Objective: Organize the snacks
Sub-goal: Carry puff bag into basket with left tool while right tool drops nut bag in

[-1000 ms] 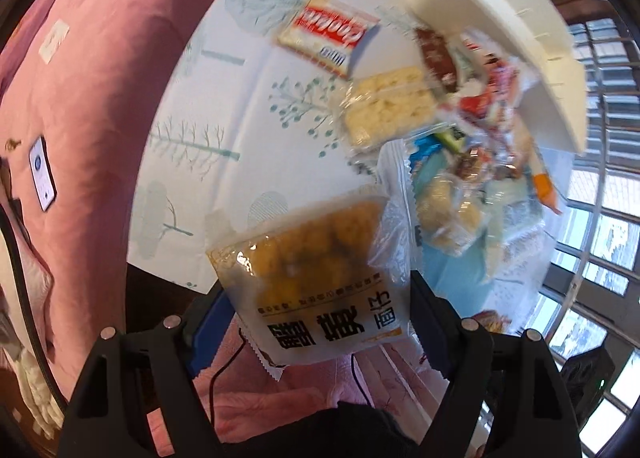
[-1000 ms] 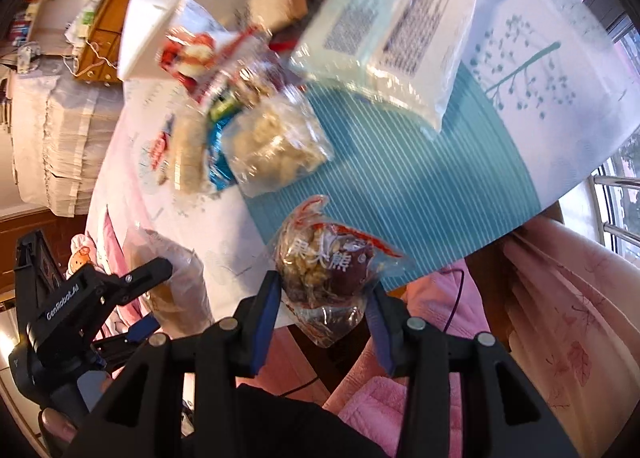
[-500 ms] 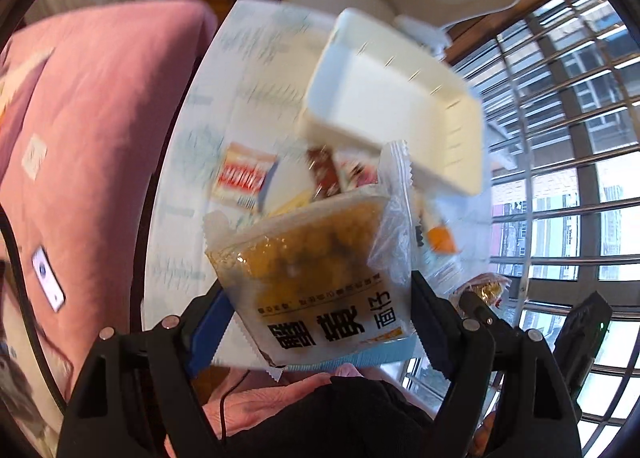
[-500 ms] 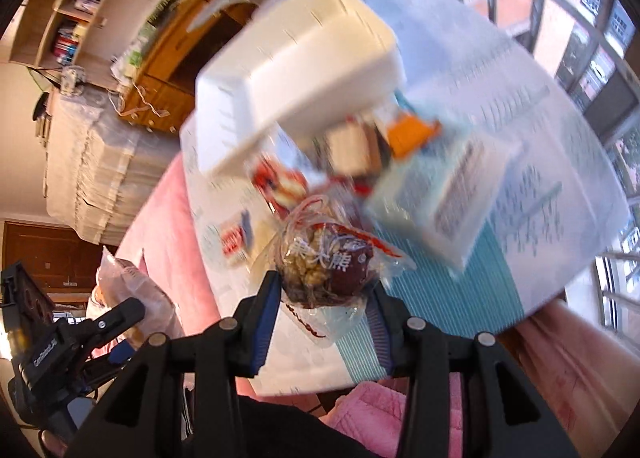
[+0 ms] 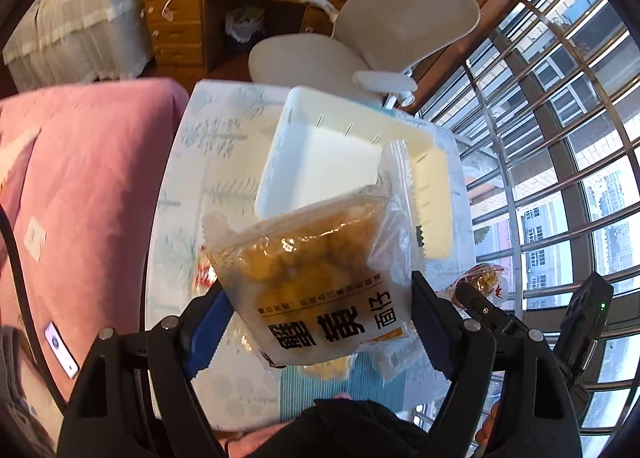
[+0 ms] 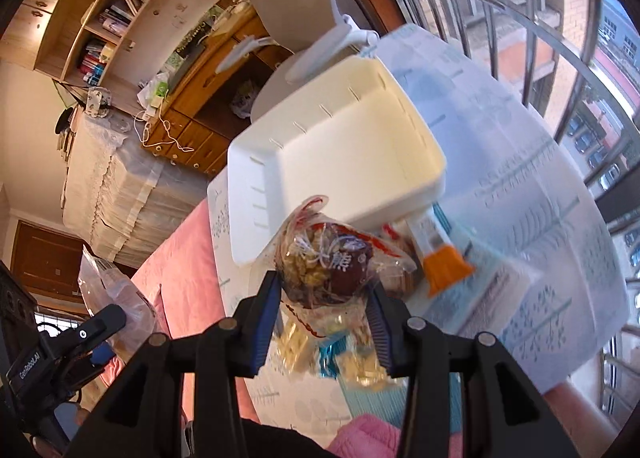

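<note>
Pinching a fried-snack packet [image 5: 316, 278] in the left gripper [image 5: 320, 322] and a knotted nut bag [image 6: 326, 262] in the right gripper [image 6: 324, 314], both held near the empty white bin [image 6: 340, 146], she risked slippery wrappers sliding free or bags colliding over its rim.

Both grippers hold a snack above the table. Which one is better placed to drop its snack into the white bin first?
Probably the right gripper. Its small nut packet already overlaps the near rim of the white bin. The left gripper holds a larger yellow snack bag that hides much of the bin.
</note>
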A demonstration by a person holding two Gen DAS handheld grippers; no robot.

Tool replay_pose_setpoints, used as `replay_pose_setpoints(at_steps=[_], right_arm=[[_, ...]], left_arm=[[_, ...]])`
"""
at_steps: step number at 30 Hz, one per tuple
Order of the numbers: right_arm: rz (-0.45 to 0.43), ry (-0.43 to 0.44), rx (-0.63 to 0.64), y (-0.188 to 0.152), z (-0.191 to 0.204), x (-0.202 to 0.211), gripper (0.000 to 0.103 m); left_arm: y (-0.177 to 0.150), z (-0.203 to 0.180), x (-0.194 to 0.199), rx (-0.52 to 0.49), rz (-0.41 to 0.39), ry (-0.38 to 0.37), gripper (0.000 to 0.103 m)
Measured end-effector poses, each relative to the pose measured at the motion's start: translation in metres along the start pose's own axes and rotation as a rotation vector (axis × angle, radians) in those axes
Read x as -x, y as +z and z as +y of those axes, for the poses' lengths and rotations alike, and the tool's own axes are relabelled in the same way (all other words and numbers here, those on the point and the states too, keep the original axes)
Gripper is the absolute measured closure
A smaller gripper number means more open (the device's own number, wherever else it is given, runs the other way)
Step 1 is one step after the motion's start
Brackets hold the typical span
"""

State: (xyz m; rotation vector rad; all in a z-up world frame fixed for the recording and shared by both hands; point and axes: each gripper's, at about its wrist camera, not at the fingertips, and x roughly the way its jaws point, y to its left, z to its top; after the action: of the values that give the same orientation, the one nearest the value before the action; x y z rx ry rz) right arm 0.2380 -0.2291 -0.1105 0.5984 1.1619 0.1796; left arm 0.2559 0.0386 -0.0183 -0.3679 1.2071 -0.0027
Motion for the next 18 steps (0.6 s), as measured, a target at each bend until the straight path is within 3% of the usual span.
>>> replay_pose_setpoints(at_steps=[13, 18], right_arm=[[-0.056, 0.079, 0.070, 0.049, -0.012, -0.035, 0.060], [-0.057, 0.101, 0.064, 0.067, -0.023, -0.051, 0.058]], left_arm=[[0.037, -0.048, -0.069, -0.110, -0.023, -0.012, 0.019], [0.048, -0.062, -0.097, -0.177, -0.089, -0.011, 0.015]])
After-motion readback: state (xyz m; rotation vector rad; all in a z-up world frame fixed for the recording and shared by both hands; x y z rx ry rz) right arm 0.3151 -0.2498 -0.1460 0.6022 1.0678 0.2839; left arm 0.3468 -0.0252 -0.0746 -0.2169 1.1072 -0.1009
